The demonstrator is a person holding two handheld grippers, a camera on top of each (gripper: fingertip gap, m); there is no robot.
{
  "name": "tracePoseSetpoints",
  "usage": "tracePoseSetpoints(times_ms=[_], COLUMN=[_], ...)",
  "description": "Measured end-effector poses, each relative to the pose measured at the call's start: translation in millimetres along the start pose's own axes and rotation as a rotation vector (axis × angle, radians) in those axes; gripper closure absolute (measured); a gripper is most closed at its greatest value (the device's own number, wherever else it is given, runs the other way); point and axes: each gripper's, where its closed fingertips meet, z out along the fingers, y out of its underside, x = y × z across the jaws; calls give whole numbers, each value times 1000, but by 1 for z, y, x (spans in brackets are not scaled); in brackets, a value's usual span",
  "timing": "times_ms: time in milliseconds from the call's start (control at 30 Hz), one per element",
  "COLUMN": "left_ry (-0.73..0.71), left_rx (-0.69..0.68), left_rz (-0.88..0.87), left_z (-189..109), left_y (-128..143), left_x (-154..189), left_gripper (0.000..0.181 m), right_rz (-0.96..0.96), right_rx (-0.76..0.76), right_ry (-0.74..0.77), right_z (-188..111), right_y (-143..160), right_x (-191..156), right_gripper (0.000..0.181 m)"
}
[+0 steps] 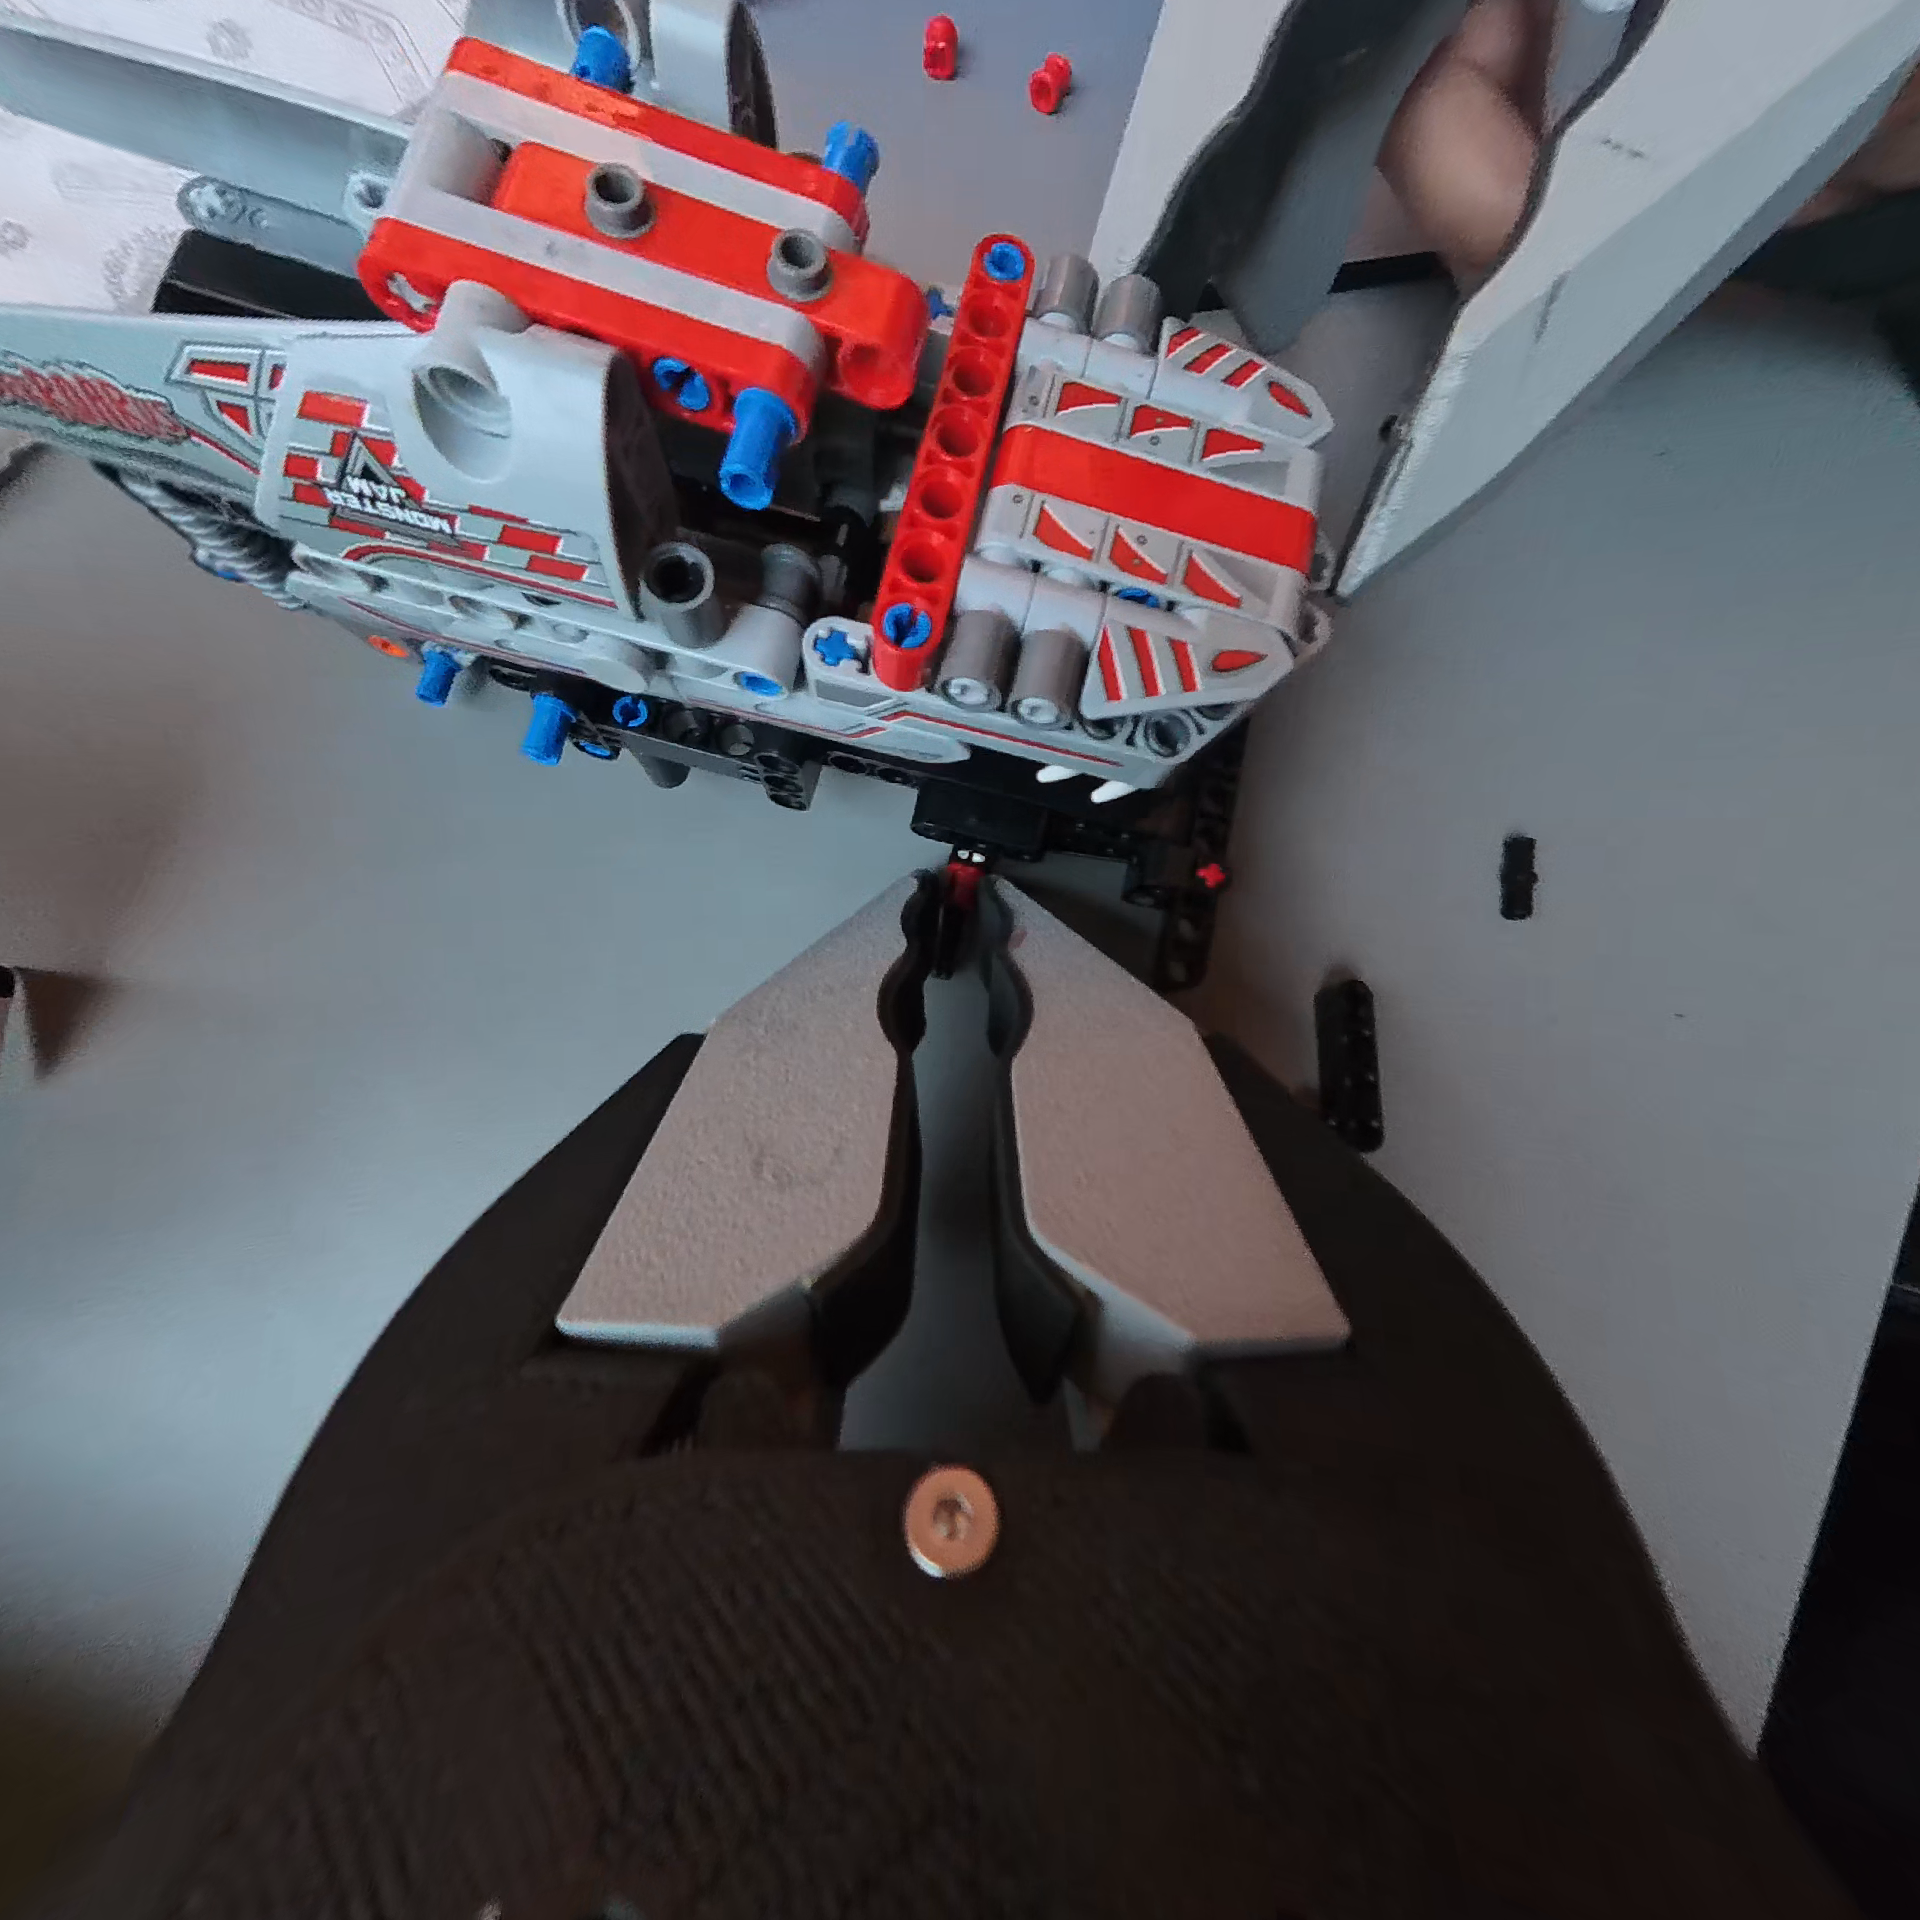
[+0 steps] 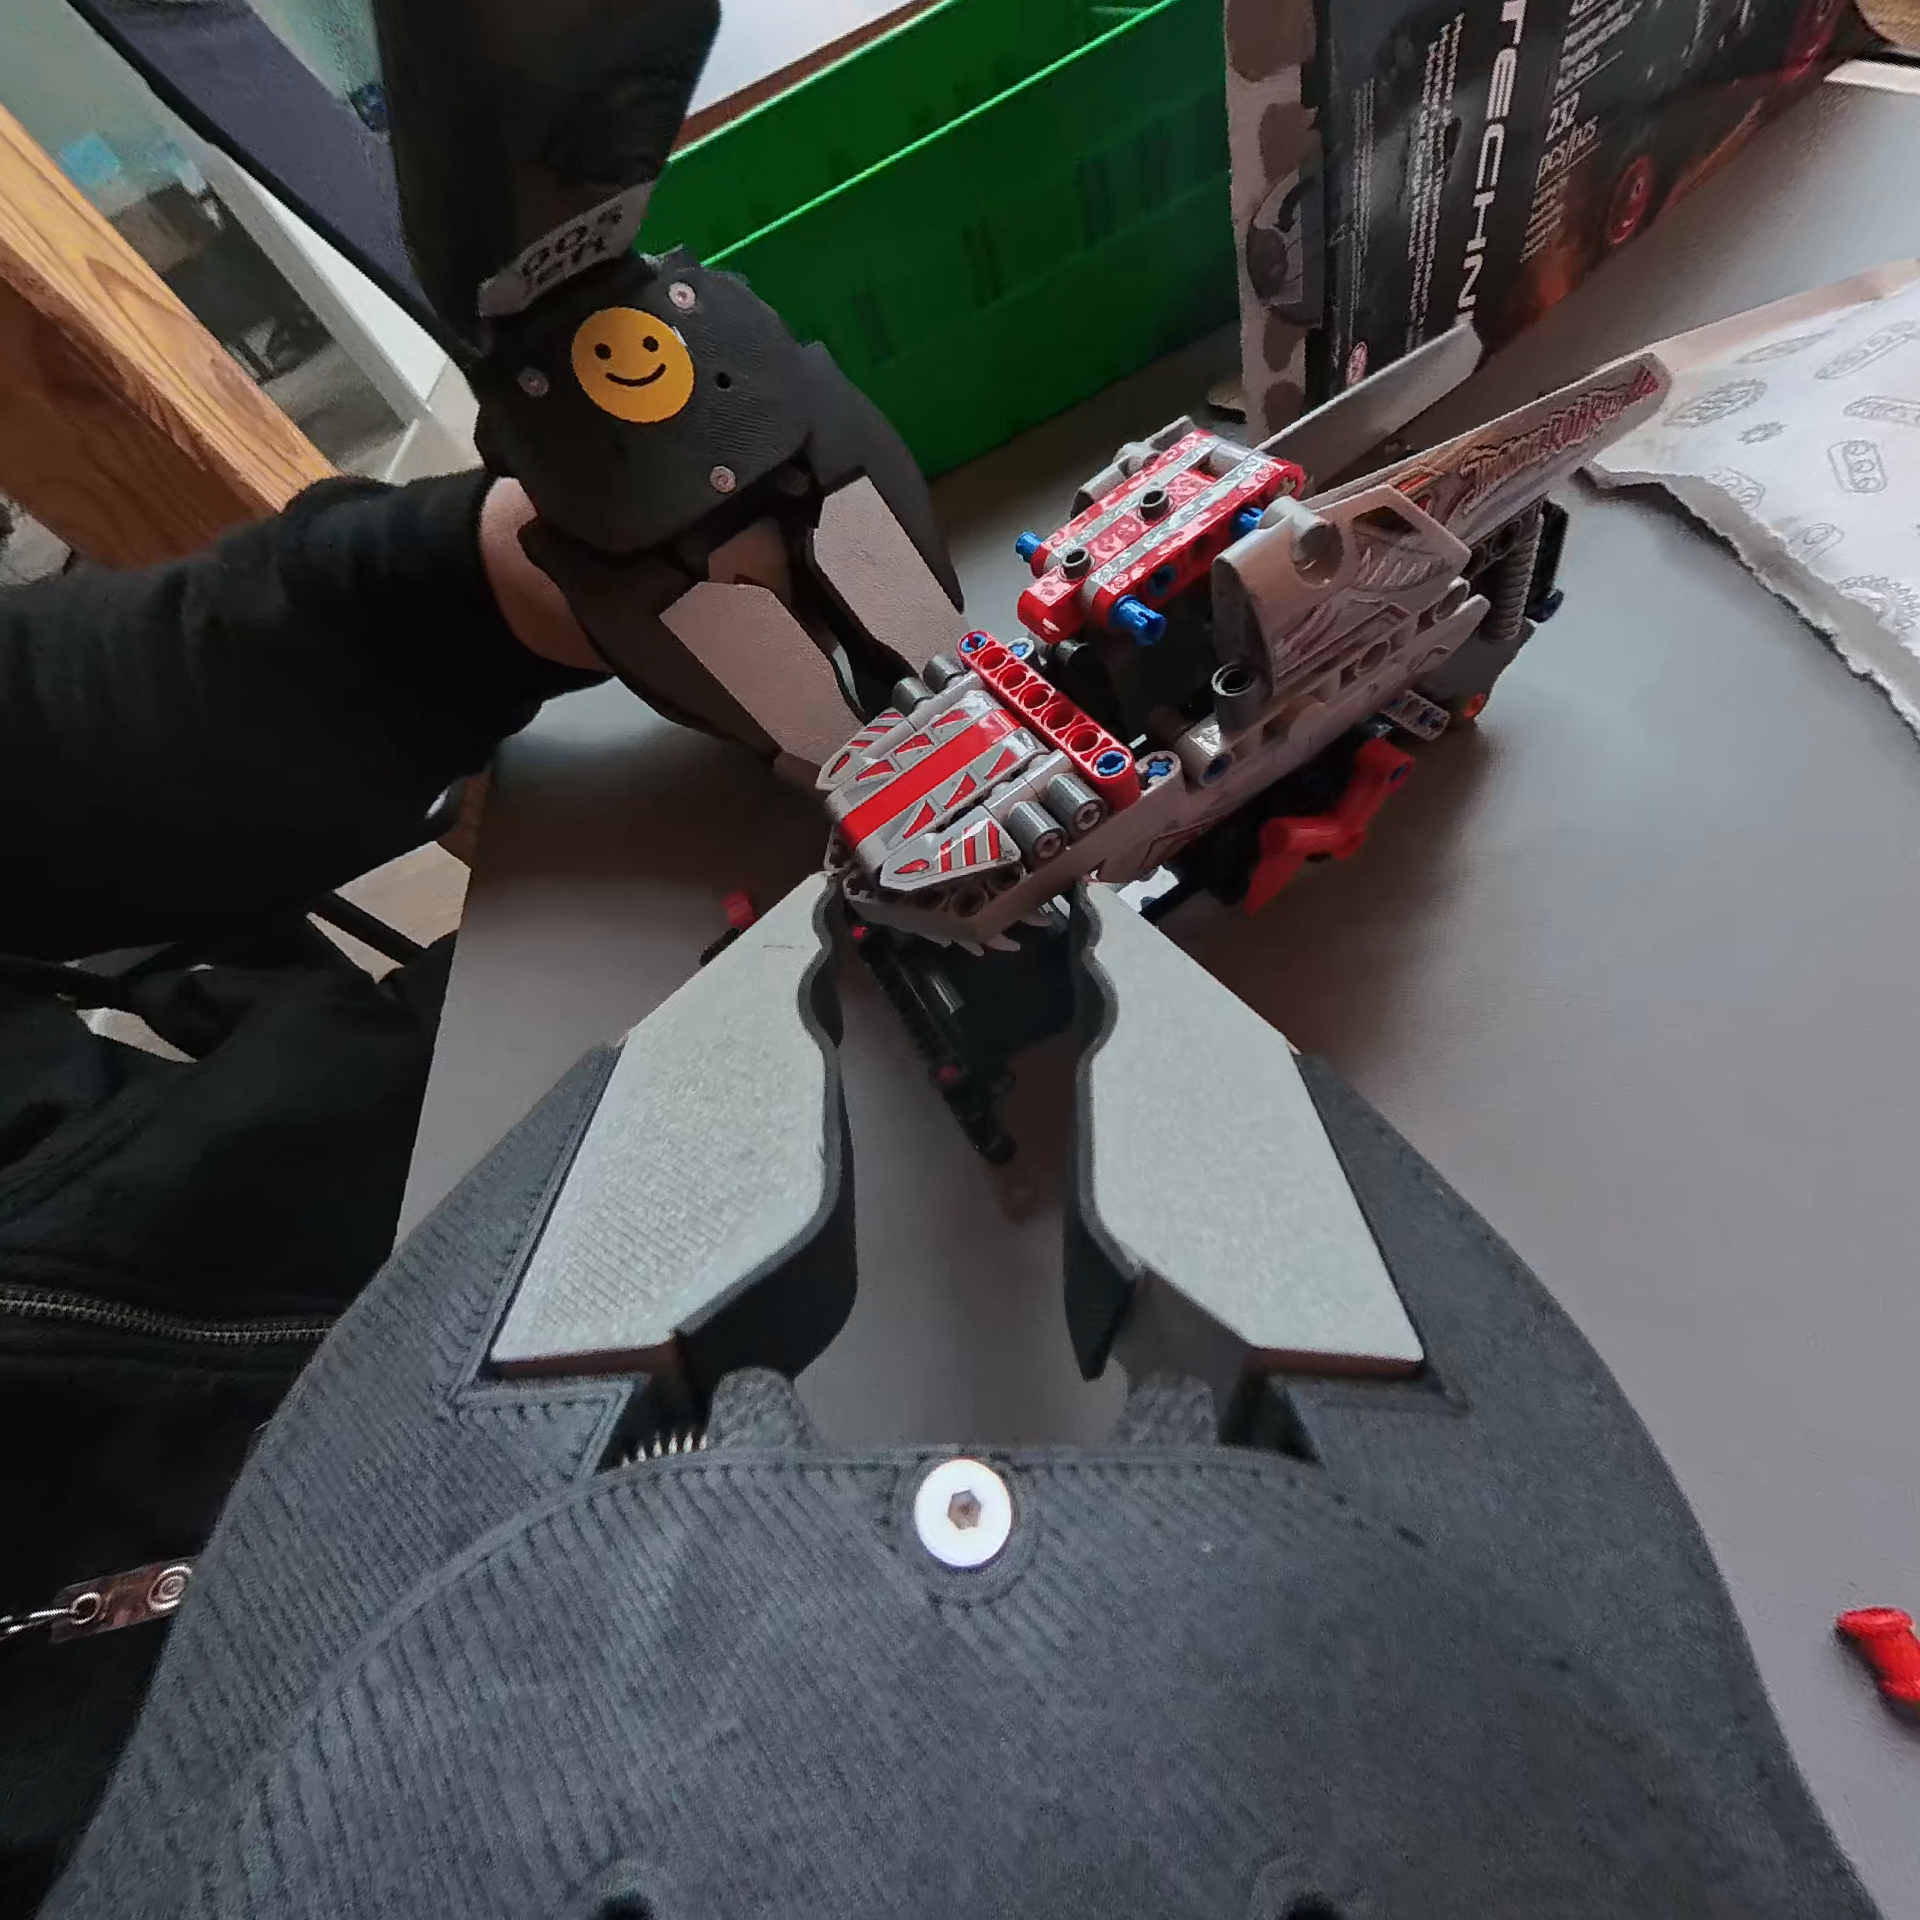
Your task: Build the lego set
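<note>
Left gripper jaws pinched on a small red-and-black pin, tip at the black underside of the grey-red-blue brick truck model. Right gripper jaws apart, straddling the model's nose. Model sits on the grey tabletop; loose red connectors beyond it, black pin beside.

Green bin behind grey table; wooden post at left, patterned paper at right.
</note>
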Motion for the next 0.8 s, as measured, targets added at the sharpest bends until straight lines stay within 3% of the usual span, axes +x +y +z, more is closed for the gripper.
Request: tracePoseSetpoints(times_ms=[300, 433, 700, 800], left_ry=[105, 76, -149, -146], left_rx=[7, 40, 77, 64], left_rz=[-72, -111, -78, 12], left_z=[-1, -13, -53, -56], left_y=[1, -8, -48, -64], left_x=[12, 9, -41, -50], left_gripper=[174, 176, 140, 134], right_rz=[-12, -47, -74, -158], right_rx=[-11, 11, 62, 93], right_ry=[0, 18, 63, 134], right_z=[-6, -11, -18, -20], right_y=[2, -2, -12, -22], right_x=[3, 4, 7, 5], right_gripper=[136, 137, 138, 135])
